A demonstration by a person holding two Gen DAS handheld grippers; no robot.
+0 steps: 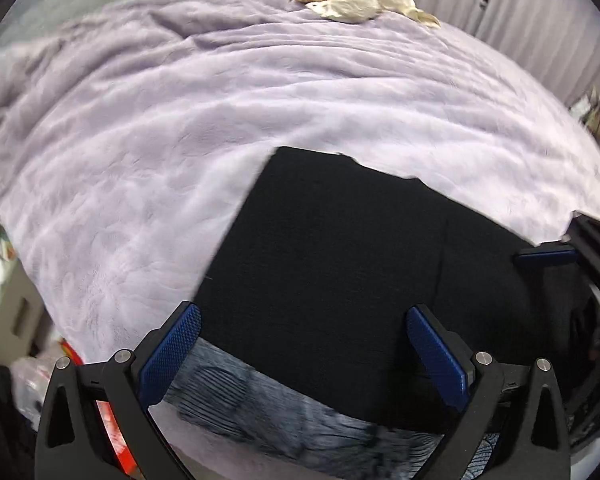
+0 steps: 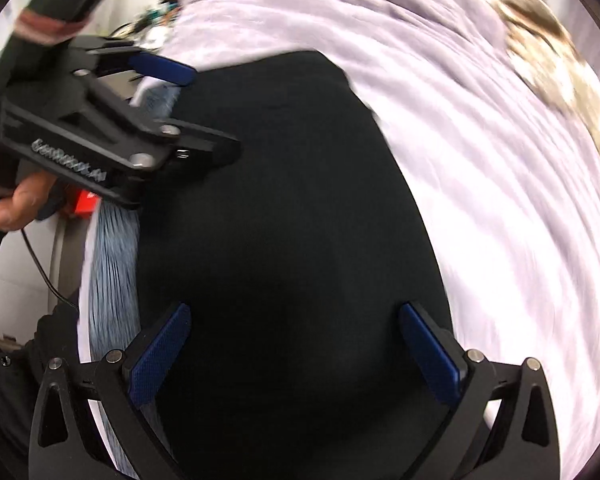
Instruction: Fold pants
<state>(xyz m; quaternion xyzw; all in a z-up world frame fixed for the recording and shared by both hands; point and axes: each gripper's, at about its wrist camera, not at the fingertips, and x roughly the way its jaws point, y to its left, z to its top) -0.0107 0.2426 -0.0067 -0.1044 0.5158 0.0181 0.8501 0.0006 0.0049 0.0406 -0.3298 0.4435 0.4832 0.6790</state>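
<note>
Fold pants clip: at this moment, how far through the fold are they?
Done: the black pants lie on the lavender blanket as a flat, straight-edged panel, apparently already folded. In hand: nothing; the left gripper and right gripper are both open above the cloth. Left: possibly a final fold; the blurred frames show no layers.

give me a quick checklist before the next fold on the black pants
1. Left gripper open: ok, blue pads spread with nothing between them.
2. Right gripper open: ok, pads apart, holding nothing.
3. Black fabric pants lying flat on the lilac plush blanket: ok, no big wrinkles visible.
4. Far edges of pants lined up: cannot tell, the black cloth hides its layers.
5. Grippers apart from each other: ok, they stand at different parts of the pants.
6. Near edge of pants on blanket: not ok, it overlaps a blue-grey striped cloth.
</note>
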